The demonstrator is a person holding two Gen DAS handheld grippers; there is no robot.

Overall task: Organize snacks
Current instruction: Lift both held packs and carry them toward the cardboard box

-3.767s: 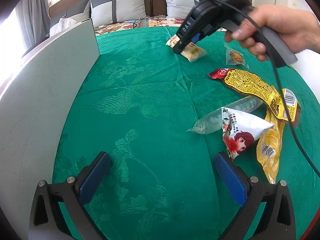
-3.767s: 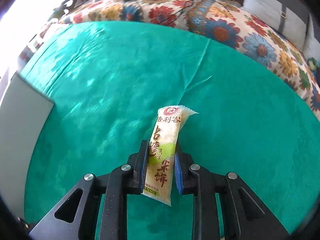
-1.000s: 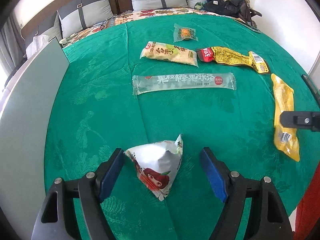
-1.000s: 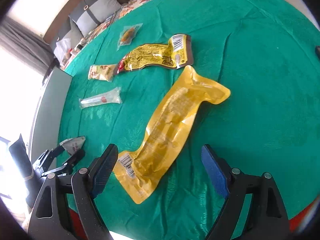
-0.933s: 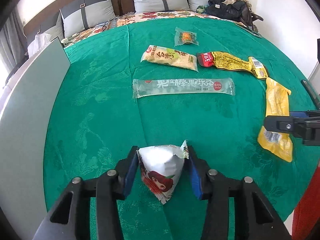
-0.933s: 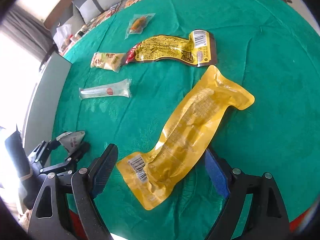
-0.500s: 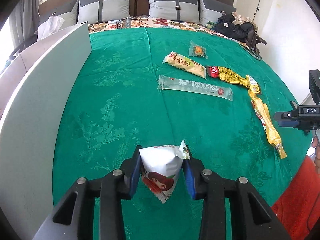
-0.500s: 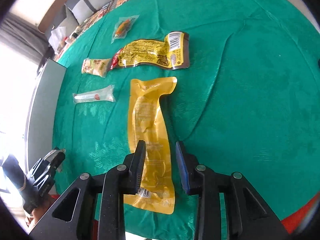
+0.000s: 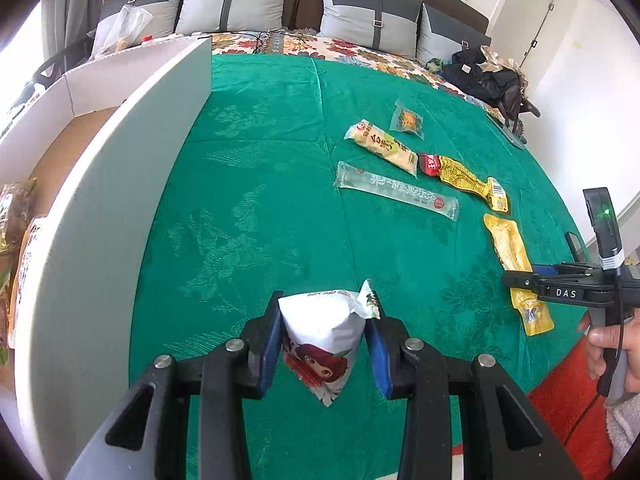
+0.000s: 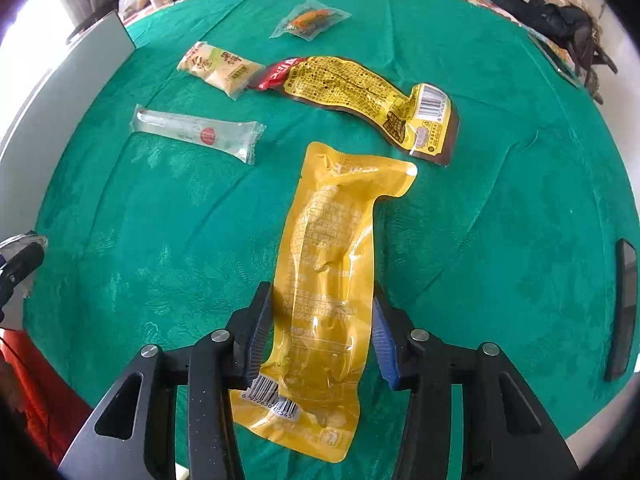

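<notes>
My left gripper (image 9: 326,328) is shut on a white triangular snack pouch (image 9: 316,356) with a red cartoon print, held above the green cloth (image 9: 260,220) close to the white box wall (image 9: 120,168). In the right wrist view a long yellow pouch (image 10: 328,240) runs lengthwise between the pads of my right gripper (image 10: 320,312). Those jaws are closing, and both pads touch the pouch's edges. Its far end rests on the cloth. The left wrist view shows the right gripper (image 9: 520,276) across that yellow pouch (image 9: 508,240) at the table's right edge.
Other snacks lie on the cloth: a clear stick pack (image 10: 196,130), a pale cracker pack (image 10: 220,66), a small clear packet (image 10: 310,20) and a yellow-red pouch (image 10: 360,88). The white box holds several packs (image 9: 16,208). A dark phone (image 10: 624,304) lies at the right rim.
The left jaws closed on the white pouch and lifted it toward the box. The right jaws closed around the yellow pouch, which turned to lie lengthwise between them.
</notes>
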